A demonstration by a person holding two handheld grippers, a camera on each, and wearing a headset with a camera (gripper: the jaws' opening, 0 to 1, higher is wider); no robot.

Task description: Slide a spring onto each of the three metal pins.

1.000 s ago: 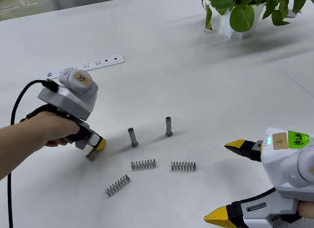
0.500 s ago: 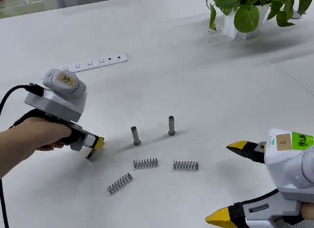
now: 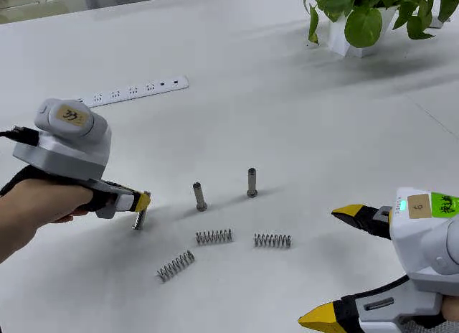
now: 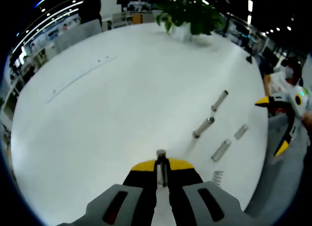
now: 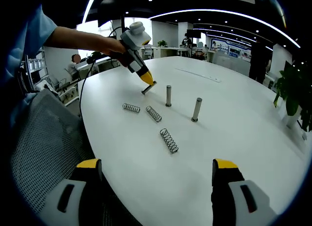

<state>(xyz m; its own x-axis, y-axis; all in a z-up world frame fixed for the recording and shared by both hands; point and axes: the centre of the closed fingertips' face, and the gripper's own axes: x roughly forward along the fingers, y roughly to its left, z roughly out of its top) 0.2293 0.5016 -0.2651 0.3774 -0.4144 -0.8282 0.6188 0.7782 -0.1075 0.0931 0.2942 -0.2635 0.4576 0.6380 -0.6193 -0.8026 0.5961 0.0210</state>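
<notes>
While between the jaws of the left claw (image 3: 143,202), one metal pin (image 3: 139,219), tilted

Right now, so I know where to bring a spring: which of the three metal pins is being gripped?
The leftmost pin, clamped tilted between the fingers of the left gripper; the other two pins stand upright and free on the table.

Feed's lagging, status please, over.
Left gripper shut on a silver metal pin. Right gripper open, empty. Three steel coil springs loose beside two upright pins. Nothing blocking.

Pin (image 4: 160,157) shaft partly hidden inside left tool (image 4: 161,167).
</notes>
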